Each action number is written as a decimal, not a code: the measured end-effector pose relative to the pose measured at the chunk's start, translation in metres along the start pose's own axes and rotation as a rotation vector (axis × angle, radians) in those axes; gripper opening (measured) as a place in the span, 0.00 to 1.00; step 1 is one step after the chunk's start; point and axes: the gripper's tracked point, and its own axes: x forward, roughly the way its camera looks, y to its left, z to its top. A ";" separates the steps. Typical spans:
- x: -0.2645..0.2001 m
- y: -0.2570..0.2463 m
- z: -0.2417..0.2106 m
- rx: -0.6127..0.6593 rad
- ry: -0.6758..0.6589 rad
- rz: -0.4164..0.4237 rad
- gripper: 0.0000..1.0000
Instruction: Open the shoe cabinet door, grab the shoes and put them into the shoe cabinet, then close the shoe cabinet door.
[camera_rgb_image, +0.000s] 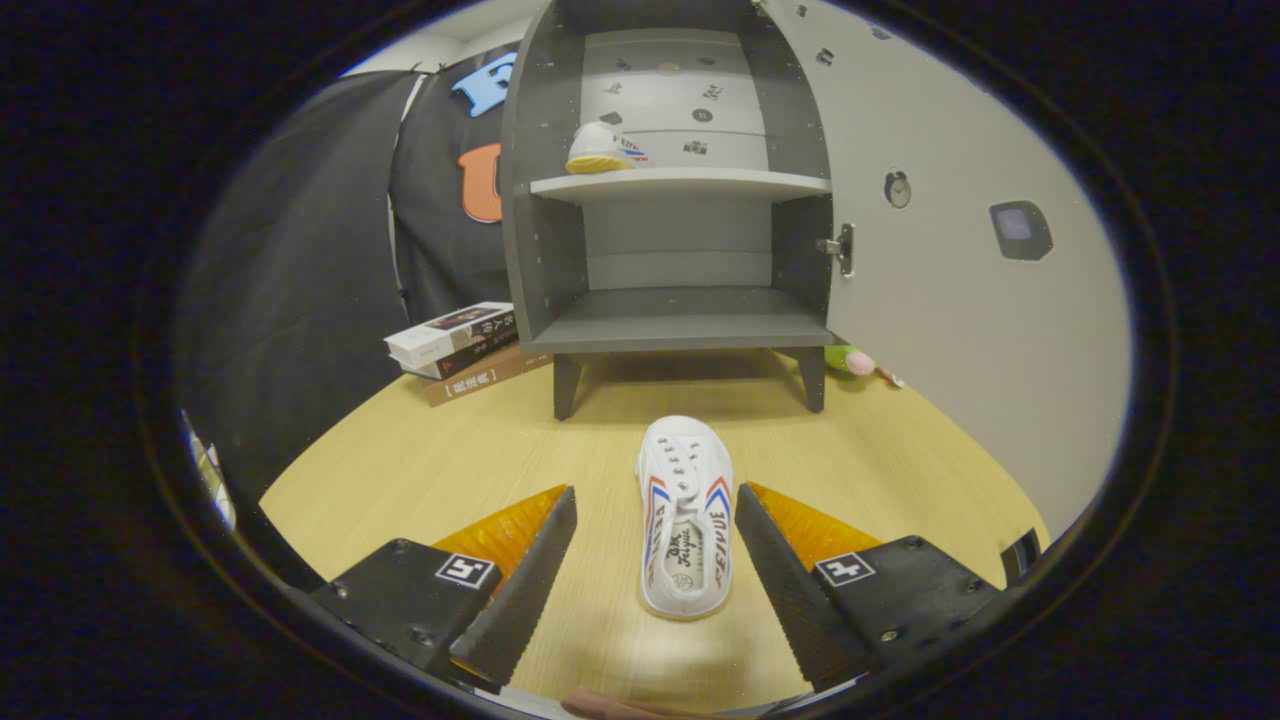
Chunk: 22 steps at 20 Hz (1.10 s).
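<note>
The green toy (848, 358) is lying mostly hidden behind the cabinet's leg (813, 378) and open door (960, 280). The shelved shoe (603, 148) is showing its sole end alone. The book (452, 333) titles are reading too small.

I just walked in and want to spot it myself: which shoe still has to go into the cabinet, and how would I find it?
Start at the dark grey open shoe cabinet standing on the pale wooden table. In front of its legs lies a white canvas sneaker, toe toward the cabinet, between the open gripper fingers. Unlike its twin, the white shoe on the upper shelf, this one lies on the tabletop.
</note>
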 end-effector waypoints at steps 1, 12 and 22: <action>0.009 0.000 -0.004 0.006 0.004 -0.006 1.00; 0.093 -0.011 -0.026 0.172 0.044 -0.058 0.57; 0.062 -0.013 0.001 -0.006 -0.140 -0.011 0.07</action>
